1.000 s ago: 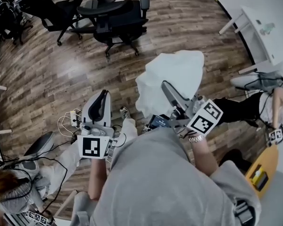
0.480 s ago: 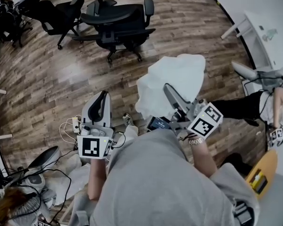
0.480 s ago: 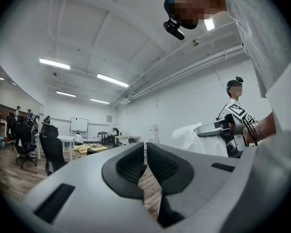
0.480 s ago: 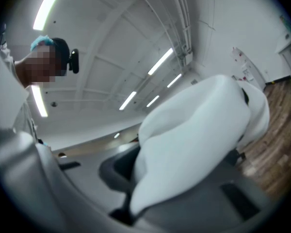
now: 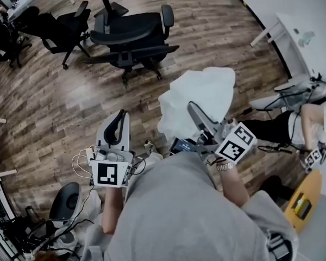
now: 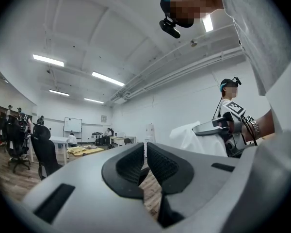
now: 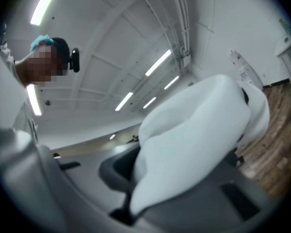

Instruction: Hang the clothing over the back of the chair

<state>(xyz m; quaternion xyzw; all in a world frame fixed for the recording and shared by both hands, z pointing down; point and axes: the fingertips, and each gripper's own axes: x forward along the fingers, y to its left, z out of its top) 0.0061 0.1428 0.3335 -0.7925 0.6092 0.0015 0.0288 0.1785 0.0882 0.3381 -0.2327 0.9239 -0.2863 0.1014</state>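
Note:
A white piece of clothing (image 5: pixel 198 99) hangs bunched from my right gripper (image 5: pixel 193 110), which is shut on it above the wooden floor. In the right gripper view the cloth (image 7: pixel 199 144) fills the space between the jaws of that gripper (image 7: pixel 148 178) and hides most of the pads. My left gripper (image 5: pixel 118 126) is held level beside it, shut with nothing in it; its pads meet in the left gripper view (image 6: pixel 144 166). A black office chair (image 5: pixel 131 37) stands ahead of both grippers, its back turned toward me, well apart from the cloth.
A second black chair (image 5: pixel 60 26) stands to the left of the first. At the right are a white table (image 5: pixel 299 37) and a person low by the floor (image 5: pixel 293 126). Cables and a grey device (image 5: pixel 65 205) lie at the lower left.
Both grippers and the cloth have been carried forward together, and the black chair now sits lower and nearer in the head view. The person at the lower left has dropped out of view.

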